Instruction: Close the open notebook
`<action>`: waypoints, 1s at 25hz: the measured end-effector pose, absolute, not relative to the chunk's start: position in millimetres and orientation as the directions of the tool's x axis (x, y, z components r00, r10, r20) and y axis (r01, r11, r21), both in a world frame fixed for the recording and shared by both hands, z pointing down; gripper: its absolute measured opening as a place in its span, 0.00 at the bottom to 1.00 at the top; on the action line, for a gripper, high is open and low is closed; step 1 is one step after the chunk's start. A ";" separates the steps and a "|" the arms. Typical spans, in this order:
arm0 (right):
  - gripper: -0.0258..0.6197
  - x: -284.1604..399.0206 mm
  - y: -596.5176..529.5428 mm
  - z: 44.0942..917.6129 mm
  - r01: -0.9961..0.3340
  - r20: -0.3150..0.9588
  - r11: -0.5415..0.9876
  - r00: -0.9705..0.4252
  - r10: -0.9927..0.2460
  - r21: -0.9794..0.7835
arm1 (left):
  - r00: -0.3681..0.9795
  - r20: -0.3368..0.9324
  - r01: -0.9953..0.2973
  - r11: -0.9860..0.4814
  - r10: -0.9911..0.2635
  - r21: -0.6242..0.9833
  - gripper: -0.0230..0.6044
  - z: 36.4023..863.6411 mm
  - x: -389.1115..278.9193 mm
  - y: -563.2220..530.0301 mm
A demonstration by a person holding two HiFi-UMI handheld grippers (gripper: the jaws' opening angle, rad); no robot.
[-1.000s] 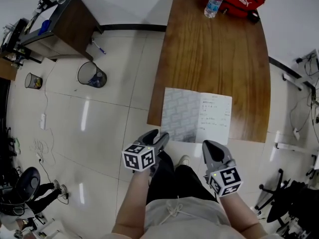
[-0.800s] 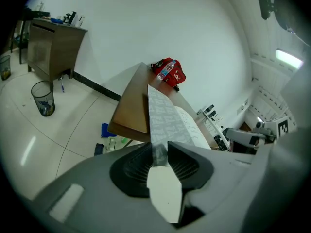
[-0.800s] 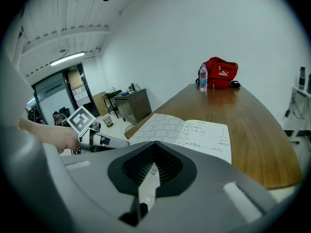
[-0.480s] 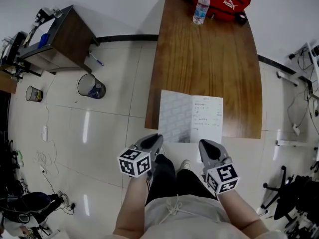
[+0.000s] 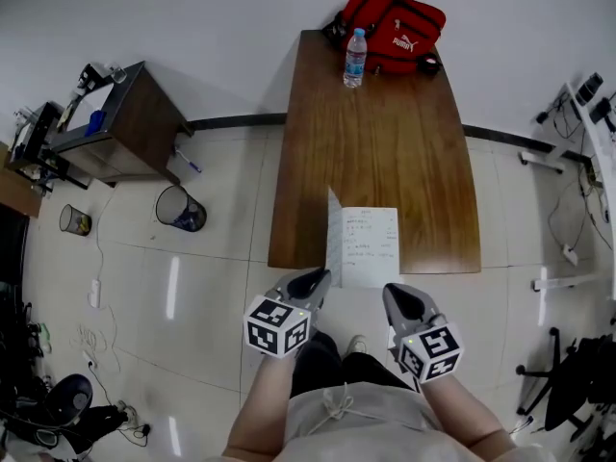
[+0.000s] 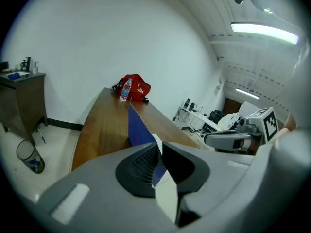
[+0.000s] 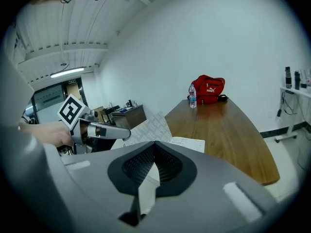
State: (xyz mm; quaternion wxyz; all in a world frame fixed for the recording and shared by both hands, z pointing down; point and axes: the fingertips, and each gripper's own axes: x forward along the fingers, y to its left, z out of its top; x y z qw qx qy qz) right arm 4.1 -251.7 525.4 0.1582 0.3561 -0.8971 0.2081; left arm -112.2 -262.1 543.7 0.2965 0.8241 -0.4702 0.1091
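Since a second ago, the left half of the open, white-paged notebook has swung up from flat and now stands on edge, showing its blue cover. It lies at the near edge of the brown wooden worktop, with its spine running away from the person. The left gripper is closing its jaws on the raised cover's near edge. The right gripper, jaws together and empty, hovers just off the worktop. To finish, the cover probably has to fall rightward onto the written page, and the left gripper is nearer.
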 end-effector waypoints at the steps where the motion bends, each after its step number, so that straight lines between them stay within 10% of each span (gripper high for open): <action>1: 0.05 10.7 -250.1 524.4 -0.710 0.432 0.656 -0.692 -0.579 -0.257 | 0.543 0.455 -0.835 -0.396 -0.705 0.383 0.10 541.4 -102.2 -264.0; 25: 0.05 127.6 -273.8 607.2 -0.831 0.525 0.474 -0.552 -0.648 -0.291 | 0.577 0.587 -0.817 -0.408 -0.568 0.408 0.07 666.6 50.9 -309.7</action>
